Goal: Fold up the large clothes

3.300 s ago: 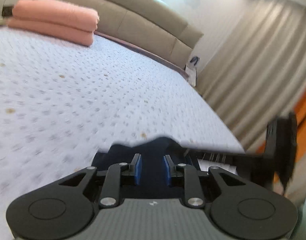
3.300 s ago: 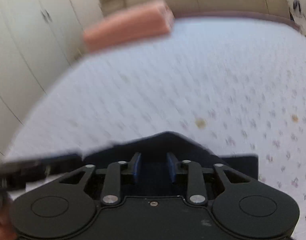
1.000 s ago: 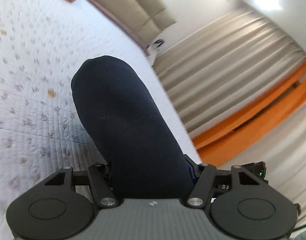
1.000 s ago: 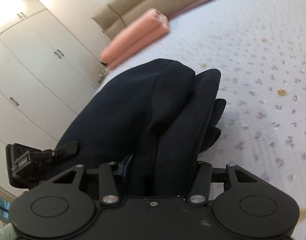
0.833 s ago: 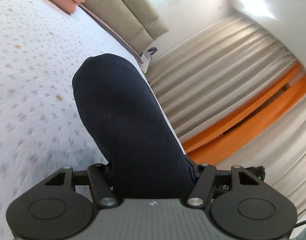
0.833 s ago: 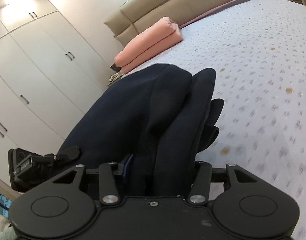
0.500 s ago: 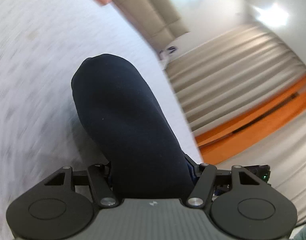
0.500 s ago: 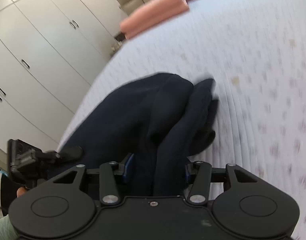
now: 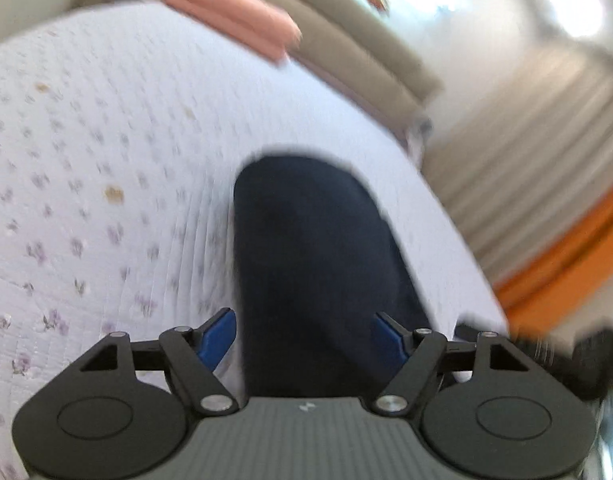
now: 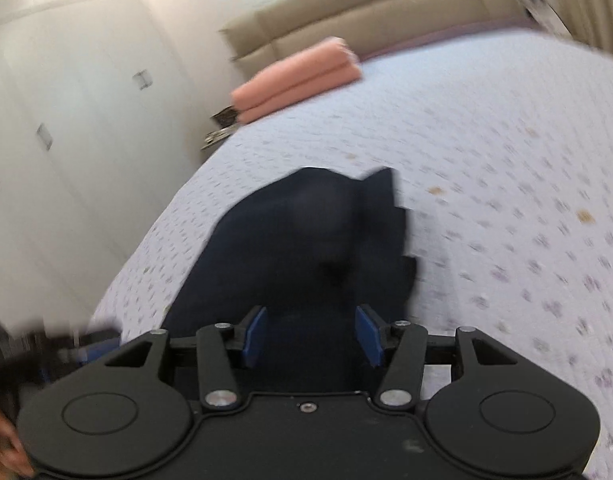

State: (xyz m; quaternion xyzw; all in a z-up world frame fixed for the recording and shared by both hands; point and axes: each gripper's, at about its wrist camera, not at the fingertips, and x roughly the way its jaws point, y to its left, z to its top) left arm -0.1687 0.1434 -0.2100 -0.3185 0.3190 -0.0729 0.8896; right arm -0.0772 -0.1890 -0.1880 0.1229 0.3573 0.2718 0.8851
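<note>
A dark navy garment [image 9: 310,264] lies bunched on the white flowered bedspread [image 9: 86,152]. In the left wrist view it runs between the blue pads of my left gripper [image 9: 304,336], whose jaws stand wide apart around the cloth. In the right wrist view the same garment [image 10: 306,248] spreads in folds ahead of my right gripper [image 10: 312,336], whose jaws are also spread open with the cloth lying between them. Both views are motion-blurred.
A folded pink blanket [image 10: 294,80] lies at the head of the bed by the beige headboard [image 10: 370,12]. White wardrobe doors [image 10: 66,128] stand at the left. Grey curtains [image 9: 526,152] with an orange band hang at the right. The bed edge is close on the right.
Both grippers have opened; the garment, held raised in shut jaws half a second ago, now lies down on the bed. Both cameras have tilted down and pulled back.
</note>
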